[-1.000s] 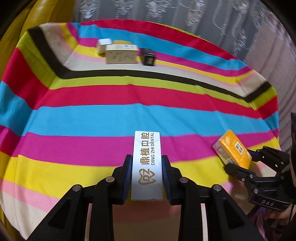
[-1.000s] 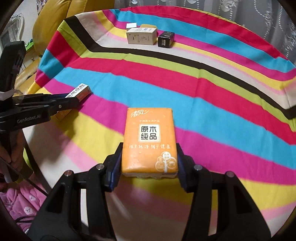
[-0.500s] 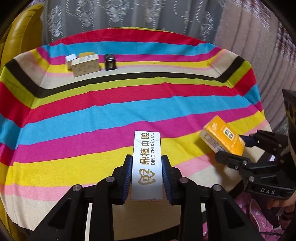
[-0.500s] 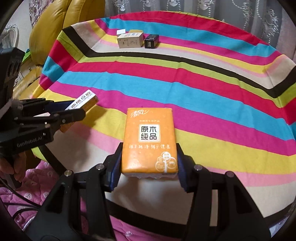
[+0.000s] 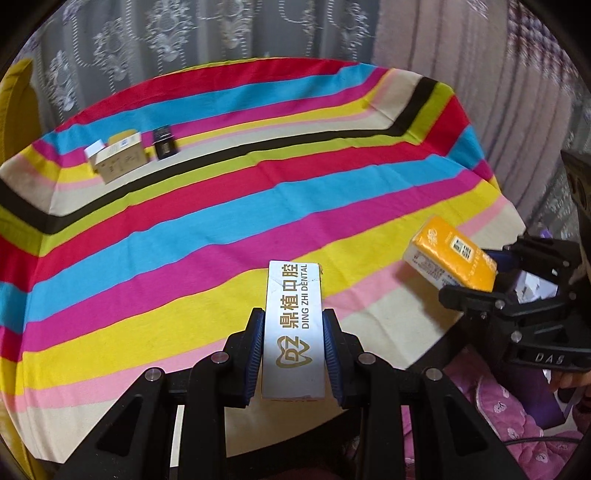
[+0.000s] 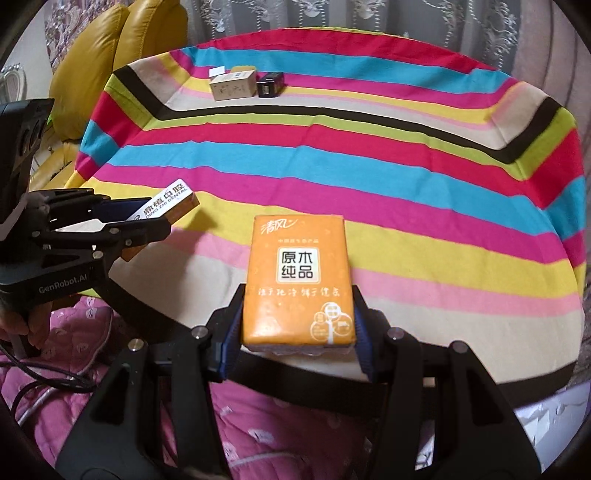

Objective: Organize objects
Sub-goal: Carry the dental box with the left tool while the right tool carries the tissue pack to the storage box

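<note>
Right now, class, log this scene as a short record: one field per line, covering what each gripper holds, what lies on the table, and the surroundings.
Left gripper: shut on the white dental box, held above the table's near edge
Right gripper: shut on the orange tissue pack, also at the near edge
Table cover: striped cloth in many colours
Far side of table: tan carton with a small white box behind it, black box beside it
Background: grey patterned curtain, yellow sofa

Matt striped cloth (image 5: 221, 229); glossy orange plastic pack (image 6: 297, 277).
</note>
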Available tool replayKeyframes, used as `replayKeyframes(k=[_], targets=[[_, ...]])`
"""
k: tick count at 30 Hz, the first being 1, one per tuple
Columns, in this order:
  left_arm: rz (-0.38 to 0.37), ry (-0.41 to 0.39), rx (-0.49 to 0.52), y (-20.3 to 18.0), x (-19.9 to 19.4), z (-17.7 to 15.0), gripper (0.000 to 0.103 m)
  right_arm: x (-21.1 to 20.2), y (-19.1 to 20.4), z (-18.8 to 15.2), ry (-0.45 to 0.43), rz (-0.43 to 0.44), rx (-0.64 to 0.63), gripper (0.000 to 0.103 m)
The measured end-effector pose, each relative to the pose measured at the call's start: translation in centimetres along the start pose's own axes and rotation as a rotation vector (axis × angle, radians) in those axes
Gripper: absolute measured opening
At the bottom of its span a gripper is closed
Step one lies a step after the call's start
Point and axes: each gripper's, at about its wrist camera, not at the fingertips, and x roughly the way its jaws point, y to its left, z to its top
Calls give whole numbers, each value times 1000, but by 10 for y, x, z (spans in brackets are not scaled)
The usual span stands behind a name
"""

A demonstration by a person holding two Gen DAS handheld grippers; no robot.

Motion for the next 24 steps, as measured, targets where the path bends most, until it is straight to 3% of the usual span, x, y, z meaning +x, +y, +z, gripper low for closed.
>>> replayKeyframes(k=[13,17,24], targets=[[-68,13,206,-68,-4,14,32,-31,-32,-23,-16,-90,26,55],[-114,14,282,-99,-8,23,32,-44,-47,-34,-26,-128,59,55],[-275,57,404,-163,-6,35,32,-72,-90,-59,-31,-222,158,55]])
